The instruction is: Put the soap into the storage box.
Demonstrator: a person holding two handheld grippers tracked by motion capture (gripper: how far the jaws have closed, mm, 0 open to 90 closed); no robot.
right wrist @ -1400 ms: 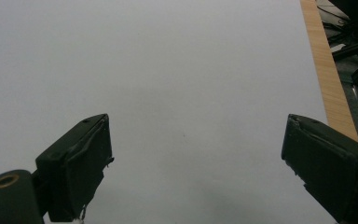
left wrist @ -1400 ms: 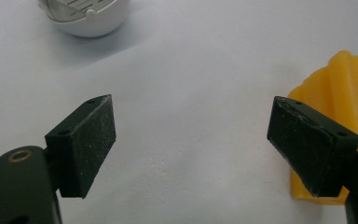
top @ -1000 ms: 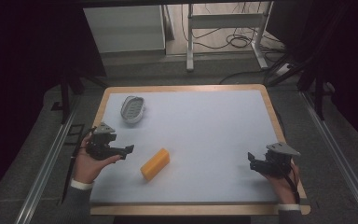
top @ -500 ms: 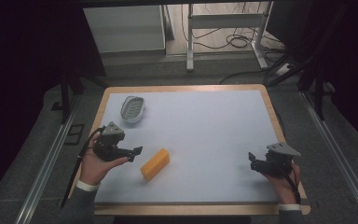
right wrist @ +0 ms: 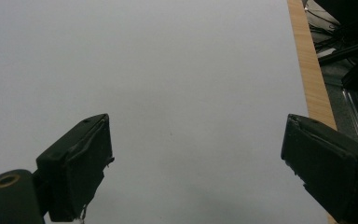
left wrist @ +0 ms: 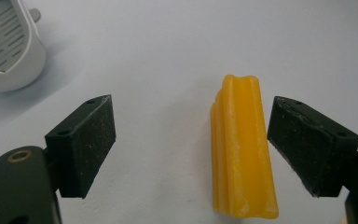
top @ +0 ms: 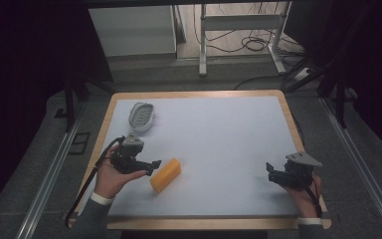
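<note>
Between the jaws, left gripper view: yellow block [left wrist: 243, 154] lies flat on the white table top [left wrist: 177, 51], lengthwise along the jaws and close against the right-hand pad, with a wide bare gap to the left-hand pad
Left gripper [top: 151, 166]: jaws spread wide, nothing pinched; pads appear apart from the block on both sides
Change over the last second: left gripper has travelled from beside the table's left edge toward the block, so its tips now sit just beside the block's near end in the high view
Meaning for the work: approach looks nearly done; judged step in hand is bracketing the block before a close, and the block is off-centre in the opening, so a small sideways shift may be needed
Ahead and to the left of the left jaws: grey slotted dish [left wrist: 7, 42], well apart from the block
Right gripper [top: 270, 172]: unmoved near the table's right side, jaws spread, bare table top [right wrist: 168, 70] ahead
Beyond the right jaws: wooden table rim [right wrist: 307, 65]
Block position: unchanged, resting on the table
</note>
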